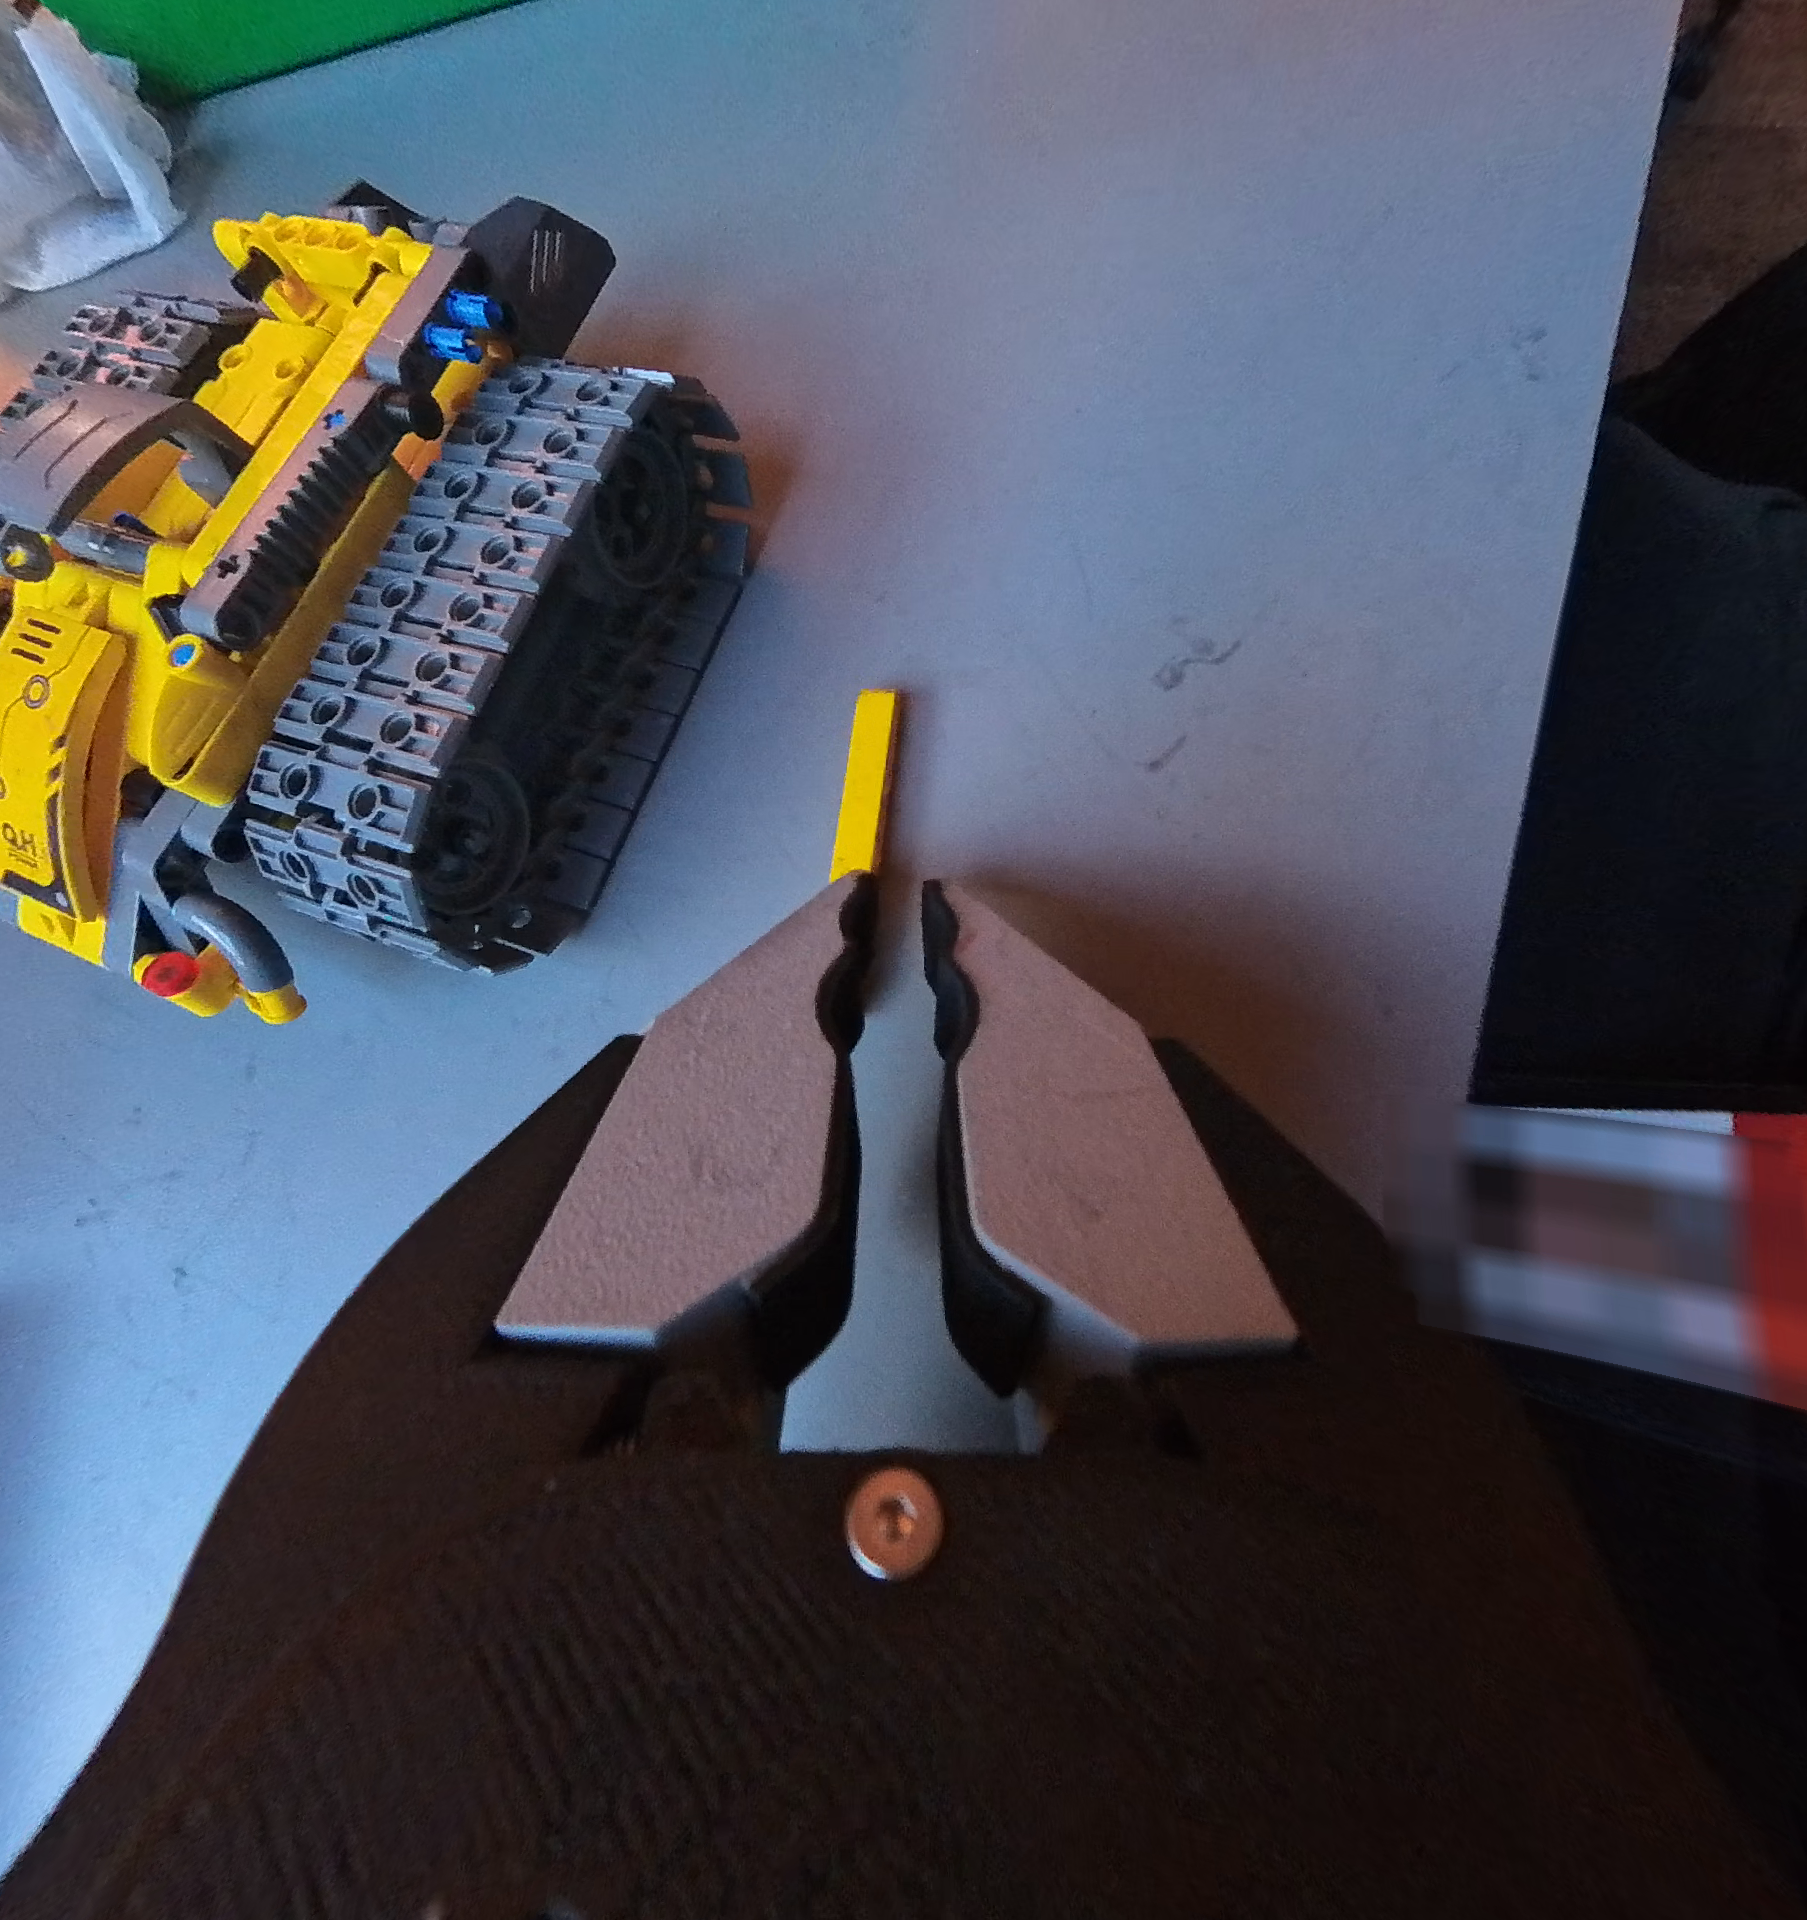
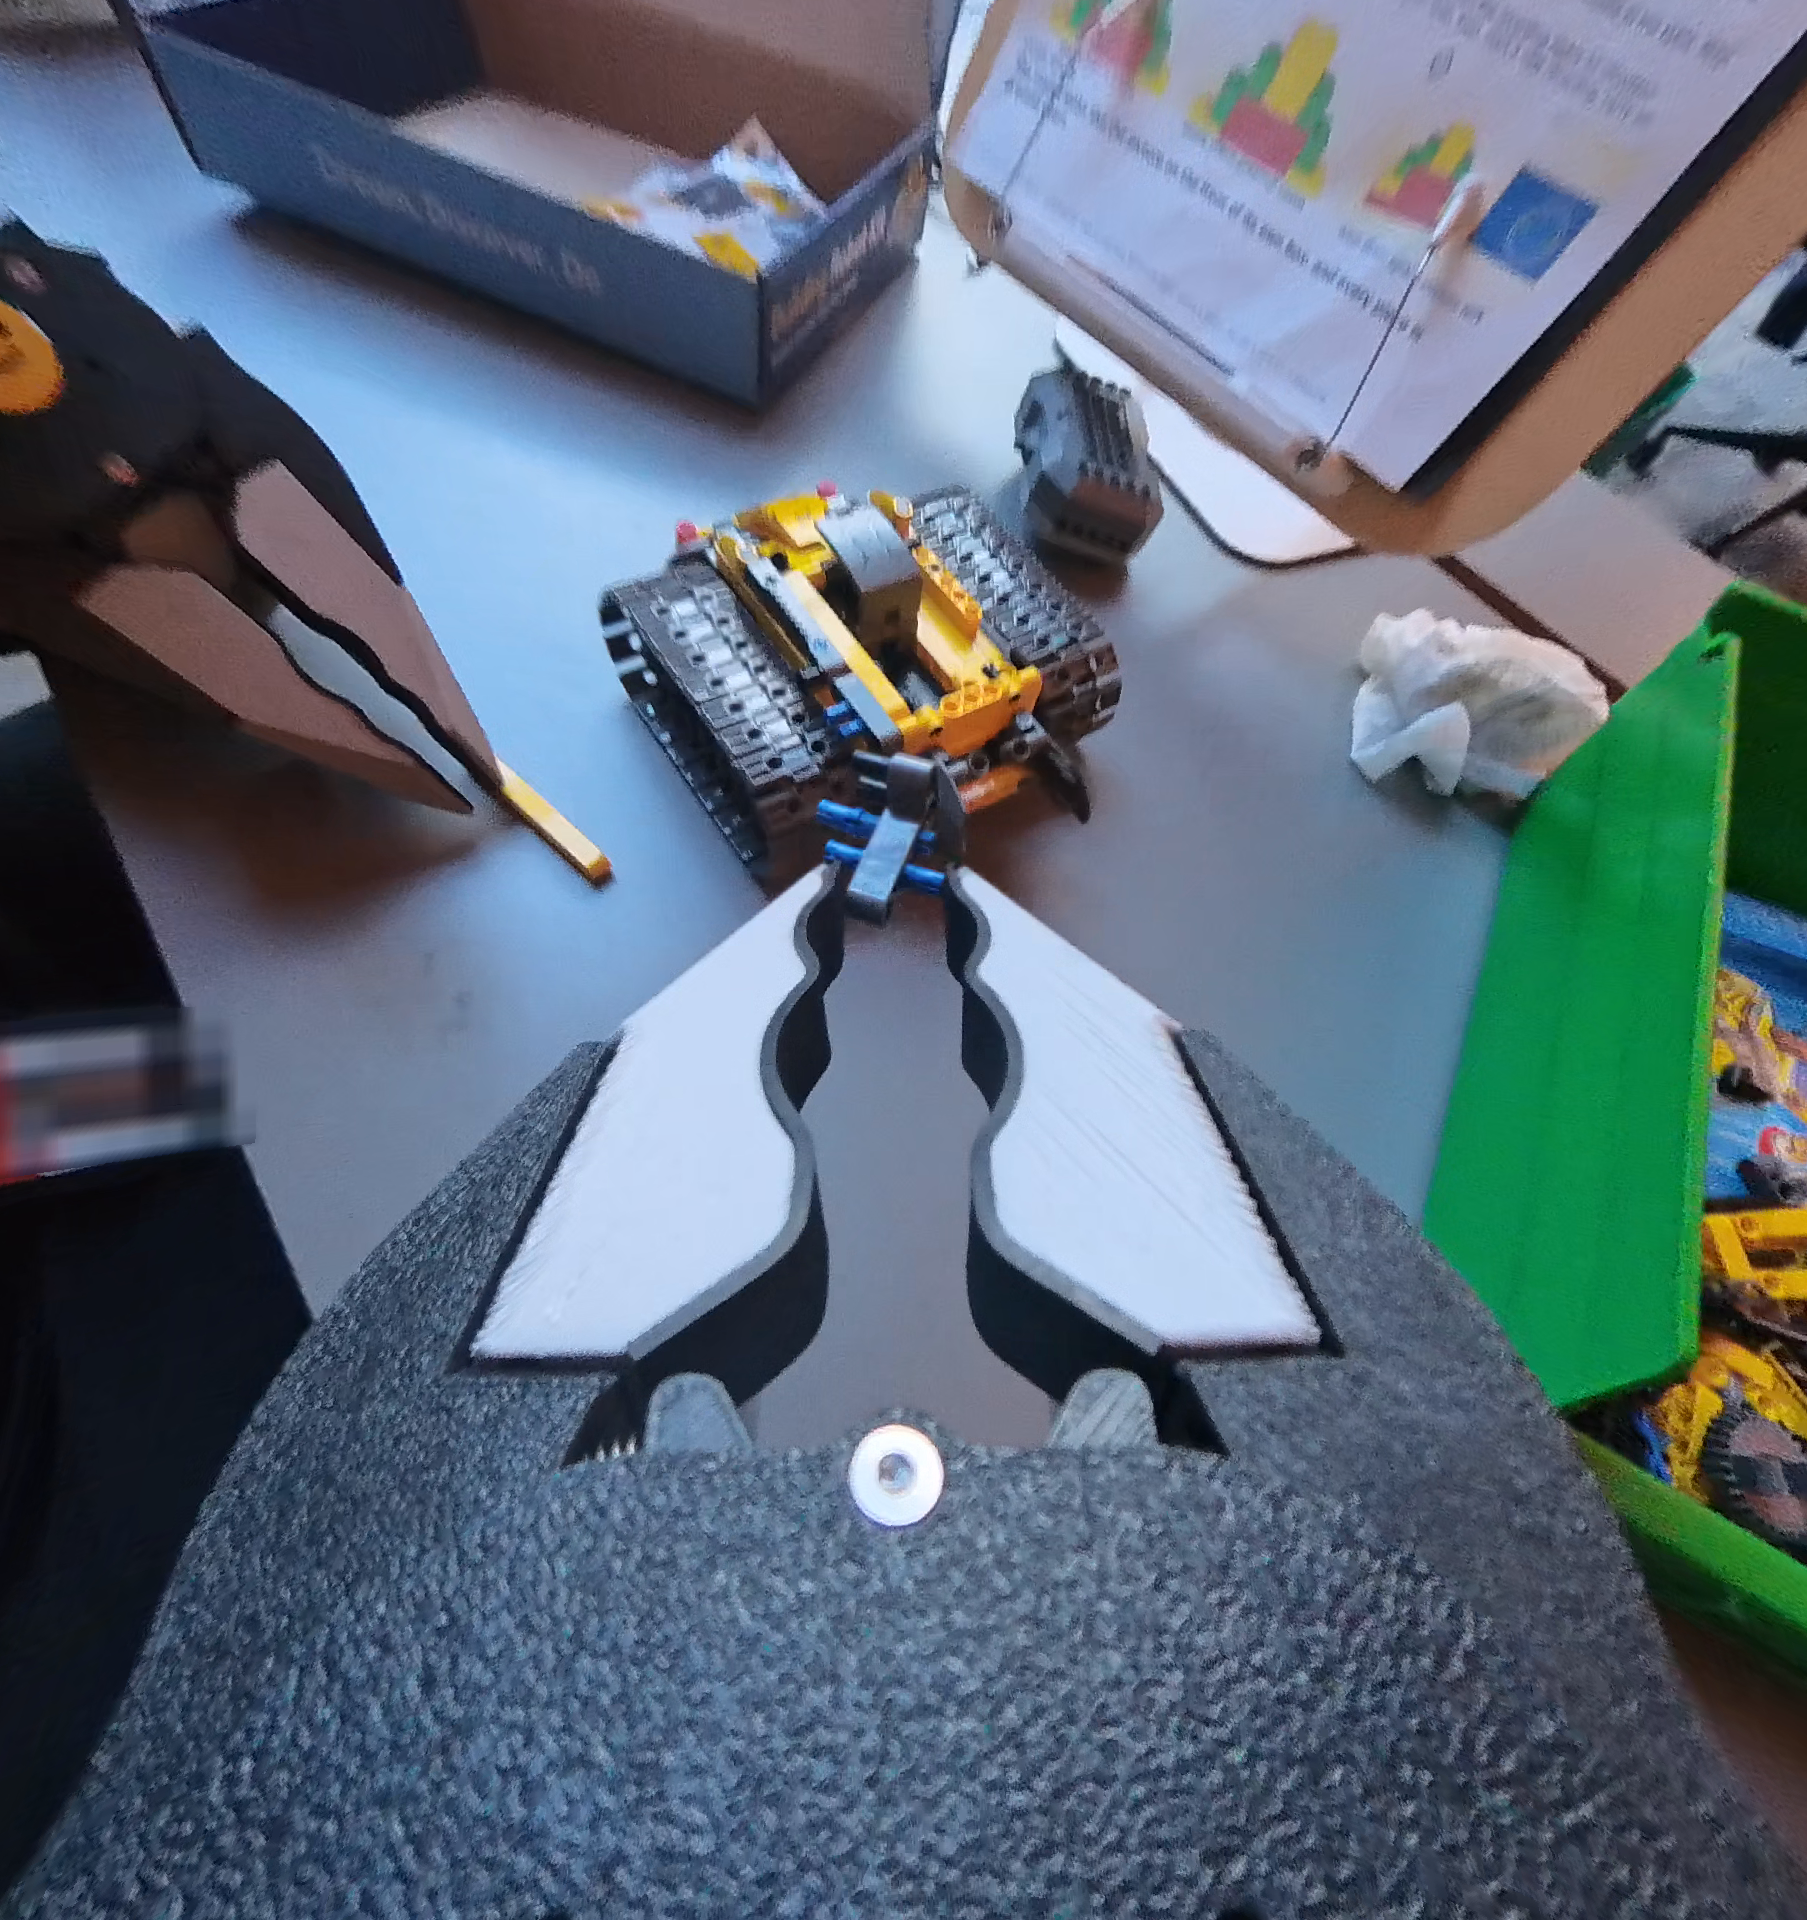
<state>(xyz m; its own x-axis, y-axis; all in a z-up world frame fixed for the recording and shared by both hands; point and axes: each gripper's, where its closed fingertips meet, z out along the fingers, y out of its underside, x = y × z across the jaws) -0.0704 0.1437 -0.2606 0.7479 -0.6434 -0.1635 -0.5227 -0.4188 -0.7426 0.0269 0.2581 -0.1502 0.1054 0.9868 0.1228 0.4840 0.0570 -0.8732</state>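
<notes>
A yellow and grey tracked brick vehicle (image 1: 359, 582) stands on the grey table (image 1: 1138, 364); it also shows in the right wrist view (image 2: 857, 665). A flat yellow strip (image 1: 866, 779) lies on the table. My left gripper (image 1: 899, 894) is low over the table with a narrow gap between its jaws. Its left fingertip meets the strip's near end, and nothing sits in the gap. The left gripper (image 2: 468, 795) also shows in the right wrist view, with the strip (image 2: 556, 821) beyond its tips. My right gripper (image 2: 891, 883) is open. A grey piece with blue pins (image 2: 883, 857) on the vehicle's near end shows between its tips.
A green bin (image 2: 1605, 1039) with several loose bricks stands at the right, with a crumpled white cloth (image 2: 1470, 707) beside it. A blue cardboard box (image 2: 566, 249), a board with a printed sheet (image 2: 1346, 208) and a grey block (image 2: 1086, 478) stand behind. The table edge (image 1: 1595, 520) runs to the left gripper's right. My hands' fingertips stand some 20 centimeters from each other.
</notes>
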